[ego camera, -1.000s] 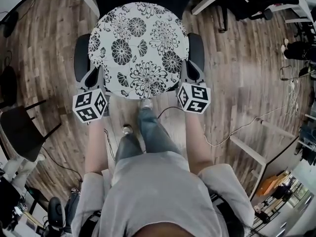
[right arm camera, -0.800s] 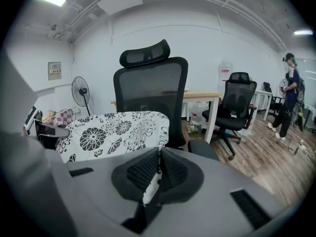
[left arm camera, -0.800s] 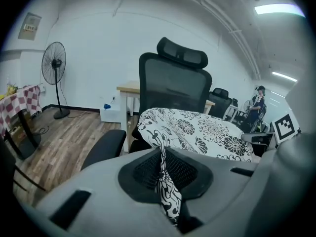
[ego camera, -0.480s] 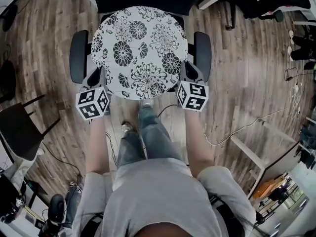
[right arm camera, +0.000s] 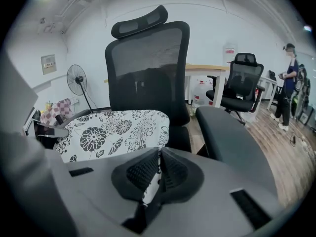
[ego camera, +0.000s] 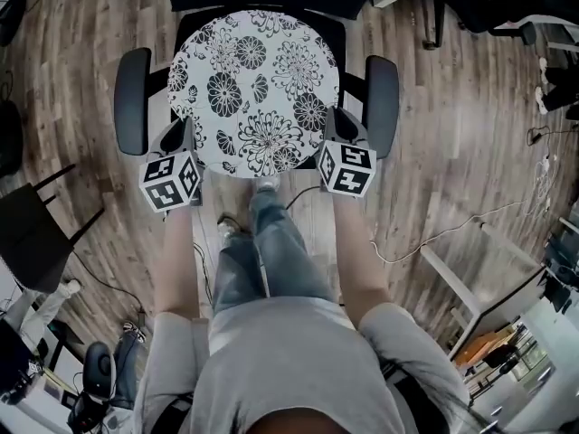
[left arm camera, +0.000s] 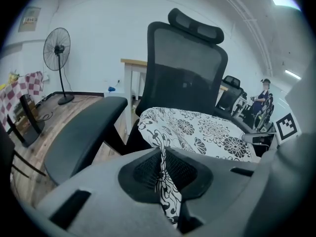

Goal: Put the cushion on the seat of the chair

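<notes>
A round white cushion with black flowers [ego camera: 255,87] hangs level over the seat of a black office chair [ego camera: 333,27], between its two armrests. My left gripper [ego camera: 184,145] is shut on the cushion's near left edge [left arm camera: 164,181], the cloth pinched between the ribbed pads. My right gripper [ego camera: 331,137] is shut on the near right edge [right arm camera: 153,181] in the same way. In both gripper views the cushion [left arm camera: 197,132] [right arm camera: 113,130] stretches toward the mesh backrest [left arm camera: 185,78] [right arm camera: 148,68]. Whether the cushion rests on the seat, I cannot tell.
The left armrest [ego camera: 131,100] and right armrest [ego camera: 381,93] flank the cushion closely. The person's legs [ego camera: 271,251] stand just before the chair on a wood floor. A dark chair [ego camera: 36,233] sits at the left, cables [ego camera: 452,224] at the right. A fan [left arm camera: 58,53] and a second office chair [right arm camera: 242,83] stand behind.
The cushion and both grippers have moved forward over the chair, between the armrests. More of both armrests now shows beside the cushion. Both grips are unchanged.
</notes>
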The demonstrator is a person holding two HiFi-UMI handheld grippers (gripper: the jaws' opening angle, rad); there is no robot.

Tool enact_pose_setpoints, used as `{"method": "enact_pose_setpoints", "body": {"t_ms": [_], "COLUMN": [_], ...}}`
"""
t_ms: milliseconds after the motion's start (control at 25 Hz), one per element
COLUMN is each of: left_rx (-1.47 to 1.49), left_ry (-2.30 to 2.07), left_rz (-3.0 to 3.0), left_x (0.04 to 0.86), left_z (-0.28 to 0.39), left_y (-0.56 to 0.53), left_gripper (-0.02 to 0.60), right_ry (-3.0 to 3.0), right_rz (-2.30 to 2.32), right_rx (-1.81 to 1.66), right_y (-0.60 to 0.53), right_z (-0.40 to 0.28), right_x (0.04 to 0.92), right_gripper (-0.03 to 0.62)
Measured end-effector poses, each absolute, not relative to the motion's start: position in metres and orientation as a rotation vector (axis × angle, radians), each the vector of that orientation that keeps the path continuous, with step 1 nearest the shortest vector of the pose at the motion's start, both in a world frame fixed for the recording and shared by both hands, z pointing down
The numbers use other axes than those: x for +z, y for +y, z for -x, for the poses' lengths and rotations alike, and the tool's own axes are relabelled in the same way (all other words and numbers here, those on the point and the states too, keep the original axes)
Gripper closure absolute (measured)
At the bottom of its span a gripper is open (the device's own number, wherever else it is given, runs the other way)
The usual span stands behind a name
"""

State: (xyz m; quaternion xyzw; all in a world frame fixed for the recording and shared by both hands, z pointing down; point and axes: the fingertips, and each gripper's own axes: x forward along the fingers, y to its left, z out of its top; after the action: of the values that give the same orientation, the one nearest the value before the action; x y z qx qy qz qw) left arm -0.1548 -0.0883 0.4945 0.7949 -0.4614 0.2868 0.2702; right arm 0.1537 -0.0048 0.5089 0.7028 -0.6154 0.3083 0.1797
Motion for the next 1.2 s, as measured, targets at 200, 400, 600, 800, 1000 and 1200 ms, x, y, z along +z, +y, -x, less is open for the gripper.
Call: {"method": "enact_pose_setpoints", "body": {"t_ms": [200, 400, 600, 800, 1000, 1200], "left_rx": [0.807, 0.849, 0.899, 0.944, 0.951, 0.990], "left_ry": [-1.241, -1.248, -1.245, -1.248, -1.253, -1.245], "left_rz": [-2.113, -2.104, -2.100, -2.085, -2.067, -2.037], "left_x": [0.506, 0.503, 0.511, 0.519, 0.521, 0.534], "left_z": [0.154, 0.151, 0.149, 0.151, 0.154, 0.160], "left_y": [-0.089, -0.090, -0.095, -0.095, -0.096, -0.097], "left_gripper": [0.555, 0.555, 0.555, 0.555, 0.555, 0.555], "right_ry": [-1.727, -1.723, -1.718, -1.702, -1.663, -1.627], "right_rz": [-1.942, -1.910, -1.868, -1.866, -1.873, -1.870], "right_rx": [0.876, 0.874, 0.889, 0.952, 0.996, 1.017], "right_y": [-0.010, -0.012, -0.014, -0.014, -0.009, -0.009], "right_z": [-0.154, -0.156, -0.154, -0.157, -0.162, -0.164], "right_x": [0.520, 0.517, 0.530, 0.544, 0.550, 0.559], "right_gripper": [0.576, 0.576, 0.576, 0.576, 0.576, 0.576]}}
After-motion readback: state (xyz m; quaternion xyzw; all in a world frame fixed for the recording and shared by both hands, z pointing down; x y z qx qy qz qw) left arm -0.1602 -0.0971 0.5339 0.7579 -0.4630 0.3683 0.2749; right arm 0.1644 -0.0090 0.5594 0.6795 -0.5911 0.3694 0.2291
